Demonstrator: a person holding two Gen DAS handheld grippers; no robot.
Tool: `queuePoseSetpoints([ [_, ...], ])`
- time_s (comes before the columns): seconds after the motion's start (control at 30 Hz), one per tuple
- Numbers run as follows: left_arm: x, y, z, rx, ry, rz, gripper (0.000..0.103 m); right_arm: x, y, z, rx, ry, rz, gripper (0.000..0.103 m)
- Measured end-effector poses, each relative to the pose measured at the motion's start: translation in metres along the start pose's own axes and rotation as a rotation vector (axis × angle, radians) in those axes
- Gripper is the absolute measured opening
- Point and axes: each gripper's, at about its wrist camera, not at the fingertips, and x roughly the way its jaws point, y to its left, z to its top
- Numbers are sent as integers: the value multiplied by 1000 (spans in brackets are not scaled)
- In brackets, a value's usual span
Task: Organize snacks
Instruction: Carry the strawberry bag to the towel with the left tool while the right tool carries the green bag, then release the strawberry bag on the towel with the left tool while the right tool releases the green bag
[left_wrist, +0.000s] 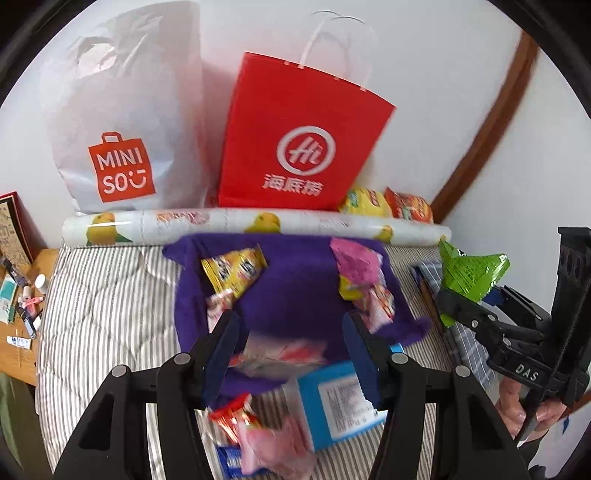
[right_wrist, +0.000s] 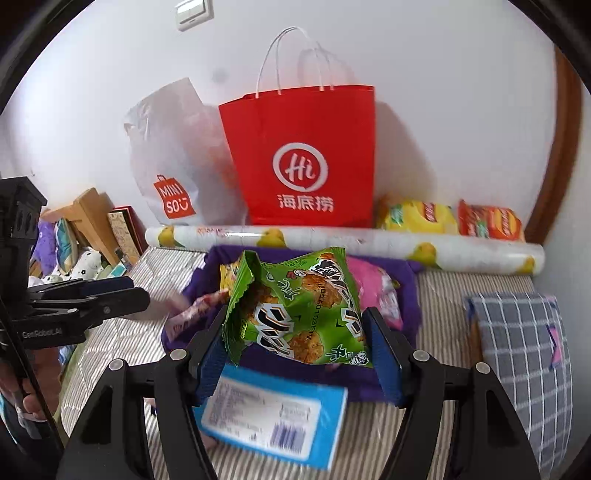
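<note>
white wall behind, brown curved trim at the right; below it a grey-and-white striped bedcover (right_wrist: 461, 291) serving as work surface. along the wall, left to right: white miniso bag (left_wrist: 122, 122), red paper bag (left_wrist: 299, 140) with white cord handles, yellow snack pack (right_wrist: 417, 216), orange snack pack (right_wrist: 489, 221). in front of these, a long roll printed with yellow fruit (left_wrist: 255, 223), lying flat across the bed. just before the roll, a purple cloth bin (left_wrist: 291, 288) holding several packets: a yellow one at its left side, a pink one at its right. nearer the camera, a blue box (right_wrist: 273, 413) with a white label, flat on the stripes, touching the bin's near edge. at the far right of the right wrist view, a grey checked cushion (right_wrist: 524, 350).

left gripper (left_wrist: 291, 339): jaws spread, nothing between the pads, hovering over the bin's near half and pointing steeply down. red and pink wrappers under it blurred, contents unreadable.

right gripper (right_wrist: 295, 347): blue pads pinching a green snack bag (right_wrist: 299, 310) by its two sides, bag upright and lifted clear above the bin and blue box, top seam crumpled to the left. print on the bag partly legible only.

fingers (left_wrist: 517, 410) around the right handle, mostly cut off by the frame edge. cluttered wooden ledge at far left too small to sort out.
</note>
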Motion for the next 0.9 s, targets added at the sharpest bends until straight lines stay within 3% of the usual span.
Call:
queuePoseSetpoints([
  [0.53,52,31,24,-42,34,39,55,106,13,-1,-76,168,61,69],
  [0.9,87,42,32,-32,79,77,55,147,14,-11,-114,267,54,69],
])
